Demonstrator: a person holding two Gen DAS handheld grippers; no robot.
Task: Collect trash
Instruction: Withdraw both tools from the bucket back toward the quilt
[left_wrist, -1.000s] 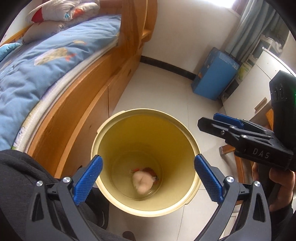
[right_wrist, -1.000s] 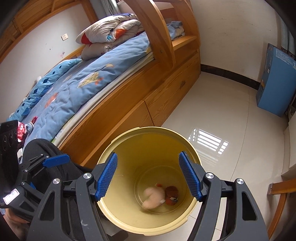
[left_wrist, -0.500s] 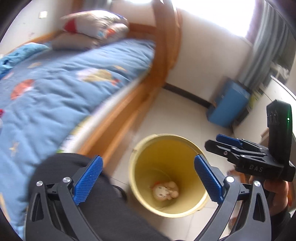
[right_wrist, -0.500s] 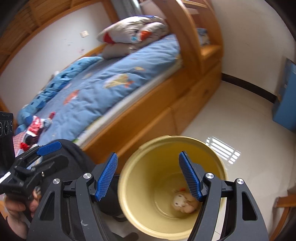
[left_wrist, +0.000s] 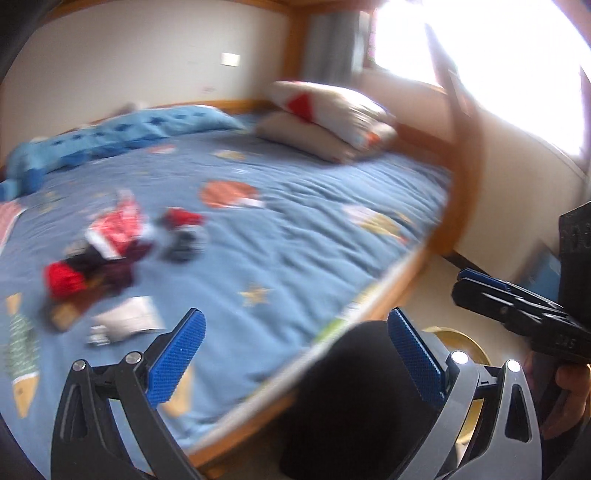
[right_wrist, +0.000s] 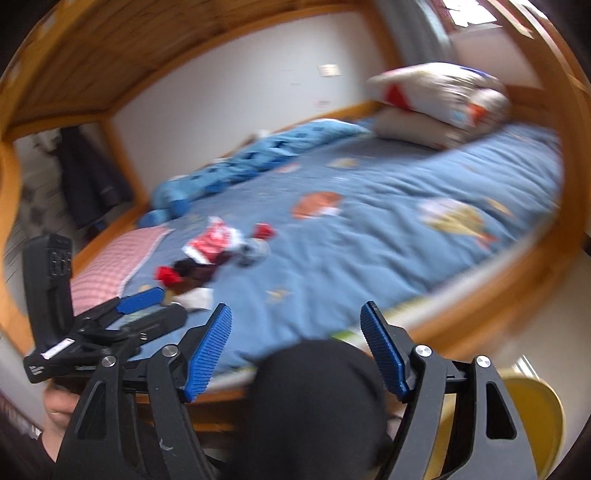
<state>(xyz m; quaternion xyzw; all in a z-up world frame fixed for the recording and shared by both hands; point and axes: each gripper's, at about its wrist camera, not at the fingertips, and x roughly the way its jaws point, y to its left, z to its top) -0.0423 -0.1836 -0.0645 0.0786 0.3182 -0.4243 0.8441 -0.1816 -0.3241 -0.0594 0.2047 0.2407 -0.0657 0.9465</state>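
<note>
A blurred pile of trash lies on the blue bedspread: a red and white wrapper (left_wrist: 114, 232) (right_wrist: 212, 242), a red scrap (left_wrist: 64, 280), a grey crumpled piece (right_wrist: 253, 251) and a white paper (left_wrist: 125, 319). My left gripper (left_wrist: 295, 354) is open and empty, short of the bed's edge, with the pile ahead on the left. My right gripper (right_wrist: 295, 350) is empty too, and its jaws are opening. The pile is ahead of it, to the left. The yellow bin (left_wrist: 465, 347) (right_wrist: 535, 413) peeks out at the lower right, its inside hidden.
A person's knee in black (right_wrist: 317, 398) sits between the grippers and the wooden bed rail (right_wrist: 491, 284). Stacked pillows (left_wrist: 325, 114) and a rolled blue blanket (left_wrist: 122, 136) lie at the far side. A pink checked pillow (right_wrist: 118, 266) is at the left. A wooden post (left_wrist: 461, 147) stands on the right.
Both grippers have lifted away from over the yellow bin and swung left toward the bed. The bin slid to the lower right corner, and the trash pile came into view.
</note>
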